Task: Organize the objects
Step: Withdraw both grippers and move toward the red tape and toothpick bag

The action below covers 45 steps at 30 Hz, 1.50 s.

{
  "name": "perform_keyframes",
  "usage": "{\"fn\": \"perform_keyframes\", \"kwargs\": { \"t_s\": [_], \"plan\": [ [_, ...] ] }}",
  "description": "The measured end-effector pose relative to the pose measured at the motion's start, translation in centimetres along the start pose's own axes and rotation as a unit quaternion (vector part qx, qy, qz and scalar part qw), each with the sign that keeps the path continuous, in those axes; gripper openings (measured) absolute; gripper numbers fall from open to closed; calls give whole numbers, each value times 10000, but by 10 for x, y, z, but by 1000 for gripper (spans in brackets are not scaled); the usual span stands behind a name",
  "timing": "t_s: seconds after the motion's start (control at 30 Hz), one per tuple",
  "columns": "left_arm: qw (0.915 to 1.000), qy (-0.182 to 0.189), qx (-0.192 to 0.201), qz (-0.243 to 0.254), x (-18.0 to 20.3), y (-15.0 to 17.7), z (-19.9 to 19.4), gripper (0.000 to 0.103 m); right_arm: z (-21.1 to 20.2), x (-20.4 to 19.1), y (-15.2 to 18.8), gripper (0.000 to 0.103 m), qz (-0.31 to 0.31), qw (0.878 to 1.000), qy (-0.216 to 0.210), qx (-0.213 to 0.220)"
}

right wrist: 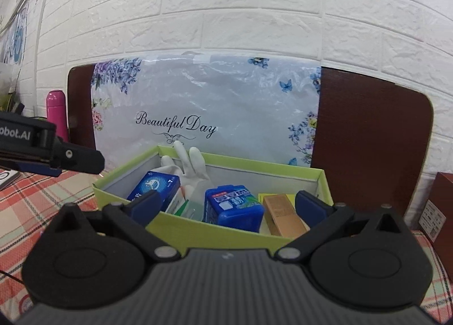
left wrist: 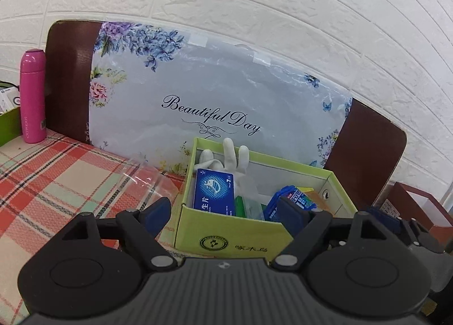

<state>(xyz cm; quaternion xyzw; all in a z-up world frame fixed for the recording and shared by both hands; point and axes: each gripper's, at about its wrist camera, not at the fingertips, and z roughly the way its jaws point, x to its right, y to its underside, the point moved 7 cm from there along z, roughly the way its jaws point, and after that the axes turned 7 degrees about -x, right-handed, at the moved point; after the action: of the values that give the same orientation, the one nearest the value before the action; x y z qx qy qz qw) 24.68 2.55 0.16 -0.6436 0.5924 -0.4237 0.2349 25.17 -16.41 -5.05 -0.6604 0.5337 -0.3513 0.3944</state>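
A lime-green open box (left wrist: 226, 228) (right wrist: 215, 225) stands on the plaid tablecloth. Inside it are a blue carton (left wrist: 213, 193) (right wrist: 158, 186), a white glove (left wrist: 230, 157) (right wrist: 188, 162), a blue tub (right wrist: 233, 206) (left wrist: 297, 197) and a tan packet (right wrist: 283, 214). My left gripper (left wrist: 225, 211) is open just before the box's near wall, with nothing between its fingers. My right gripper (right wrist: 228, 203) is open wide at the near wall, with nothing held. The left gripper's finger (right wrist: 76, 160) shows at the left of the right wrist view.
A clear plastic piece (left wrist: 147, 180) lies left of the box. A pink bottle (left wrist: 32, 95) (right wrist: 56, 112) stands at the back left. A floral board (left wrist: 215, 92) leans on the brick wall. A brown box (right wrist: 438, 206) sits at the right.
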Motion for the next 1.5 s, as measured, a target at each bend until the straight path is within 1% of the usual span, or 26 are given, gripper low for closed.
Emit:
{"fn": "perform_keyframes", "kwargs": {
  "t_s": [0.13, 0.37, 0.5, 0.63, 0.83, 0.93, 1.0, 1.13, 1.27, 1.33, 1.37, 1.4, 1.43, 1.47, 1.5],
  "plan": [
    [9994, -213, -222, 183, 4, 28, -18, 85, -34, 4, 24, 103, 323, 9993, -32, -167],
    [9971, -185, -713, 207, 5, 84, -37, 85, -79, 3, 70, 103, 692, 9964, -52, -486],
    [9950, -258, -938, 235, 1, 106, -42, 85, -94, 2, 95, 103, 869, 9940, -40, -665],
    [9930, -309, -1124, 207, -6, 123, -46, 85, -99, 2, 117, 103, 1040, 9906, 29, -885],
    [9897, -428, -1355, 140, -20, 142, -46, 85, -103, 1, 142, 103, 1253, 9853, 54, -1161],
    [9904, -490, -1283, 173, -24, 141, -46, 85, -105, 0, 151, 103, 1321, 9831, 61, -1264],
    [9897, -541, -1311, 170, -27, 141, -45, 85, -107, 1, 155, 103, 1362, 9820, 69, -1307],
    [9894, -521, -1348, 133, -35, 144, -51, 85, -111, 3, 160, 103, 1436, 9805, 78, -1336],
    [9890, -611, -1316, 282, -38, 148, -52, 85, -111, 5, 161, 103, 1522, 9790, 87, -1356],
    [9883, -609, -1349, 357, -38, 150, -49, 82, -111, 4, 160, 103, 1514, 9795, 70, -1329],
    [9881, -555, -1381, 392, -38, 151, -47, 73, -111, 4, 159, 103, 1495, 9799, 75, -1315],
    [9873, -489, -1453, 415, -37, 154, -44, 60, -110, 4, 159, 103, 1478, 9804, 94, -1301],
    [9861, -486, -1530, 437, -37, 157, -42, 54, -109, 4, 157, 103, 1469, 9807, 123, -1284],
    [9862, -509, -1480, 534, -35, 158, -42, 49, -107, 5, 156, 103, 1476, 9808, 151, -1265],
    [9859, -497, -1461, 643, -32, 159, -42, 49, -105, 5, 153, 103, 1500, 9806, 167, -1248]
  ]
}}
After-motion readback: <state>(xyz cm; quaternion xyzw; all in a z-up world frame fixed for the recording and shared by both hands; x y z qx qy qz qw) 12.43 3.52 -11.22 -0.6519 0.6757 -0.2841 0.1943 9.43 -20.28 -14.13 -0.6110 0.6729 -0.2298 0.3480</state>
